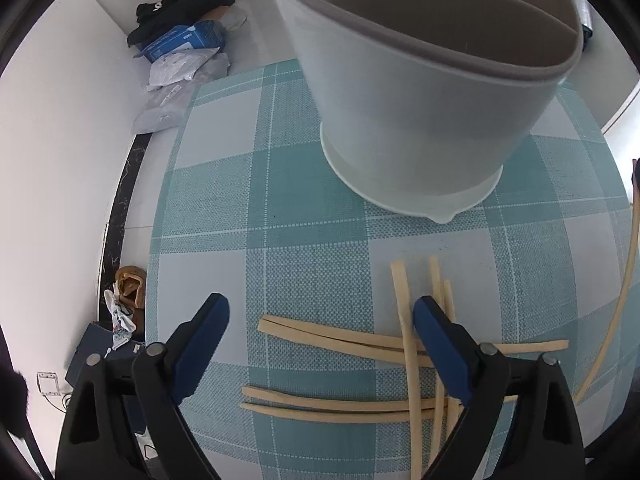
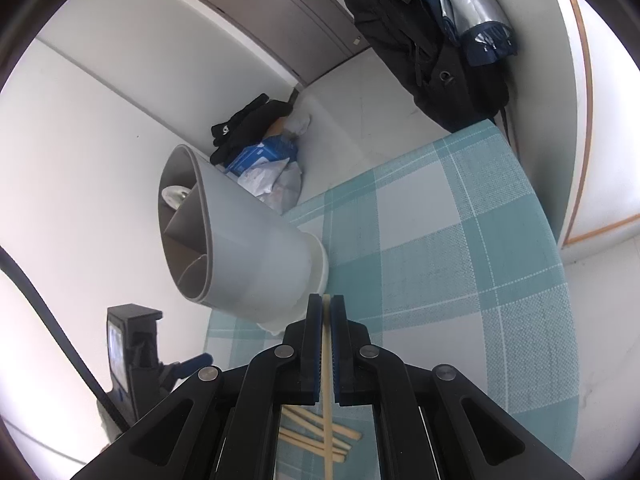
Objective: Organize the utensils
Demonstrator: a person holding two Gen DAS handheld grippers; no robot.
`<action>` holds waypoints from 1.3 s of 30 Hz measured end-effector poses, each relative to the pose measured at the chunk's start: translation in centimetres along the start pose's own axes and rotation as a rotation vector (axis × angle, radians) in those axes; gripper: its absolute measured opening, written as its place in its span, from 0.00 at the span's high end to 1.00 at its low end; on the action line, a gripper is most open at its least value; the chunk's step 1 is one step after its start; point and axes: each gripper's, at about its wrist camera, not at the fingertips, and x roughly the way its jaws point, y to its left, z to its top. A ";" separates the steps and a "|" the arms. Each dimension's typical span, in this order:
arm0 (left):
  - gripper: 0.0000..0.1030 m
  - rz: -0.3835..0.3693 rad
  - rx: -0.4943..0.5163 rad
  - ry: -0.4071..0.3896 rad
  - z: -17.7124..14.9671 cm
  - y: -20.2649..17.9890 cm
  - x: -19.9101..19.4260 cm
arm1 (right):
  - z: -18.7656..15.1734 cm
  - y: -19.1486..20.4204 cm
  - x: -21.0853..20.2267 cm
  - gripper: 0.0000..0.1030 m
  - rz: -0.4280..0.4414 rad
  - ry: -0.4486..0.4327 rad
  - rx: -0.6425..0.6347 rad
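Observation:
Several wooden chopsticks (image 1: 340, 338) lie crossed on the teal checked tablecloth (image 1: 304, 184). My left gripper (image 1: 322, 312) is open and empty, hovering just above them. A grey divided utensil holder (image 1: 416, 92) stands on the cloth beyond them; it also shows in the right wrist view (image 2: 248, 248). My right gripper (image 2: 326, 300) is shut on one wooden chopstick (image 2: 328, 360), held lengthwise between the jaws, its tip near the holder's base. That chopstick appears at the right edge of the left wrist view (image 1: 624, 280).
The table's left edge drops to a white floor with a pile of bags and dark clothes (image 1: 180, 28). A dark jacket (image 2: 432, 32) hangs past the table's far end. My left gripper's body (image 2: 136, 356) shows at the lower left of the right wrist view.

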 end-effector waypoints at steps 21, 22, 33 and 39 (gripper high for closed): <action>0.96 -0.145 -0.043 -0.024 1.2 -0.8 -0.6 | -0.3 1.3 -0.8 0.97 0.037 -0.037 -0.034; 0.96 -0.161 -0.069 -0.038 1.1 -0.4 -0.8 | -0.3 1.5 -0.9 0.97 0.037 -0.041 -0.042; 0.97 -0.276 -0.227 -0.384 -1.2 2.8 -7.8 | -1.8 4.0 -2.6 0.97 0.039 -0.099 -0.152; 0.97 -0.289 -0.227 -0.564 -3.3 3.7 -11.6 | -3.1 6.5 -4.1 0.97 0.010 -0.173 -0.258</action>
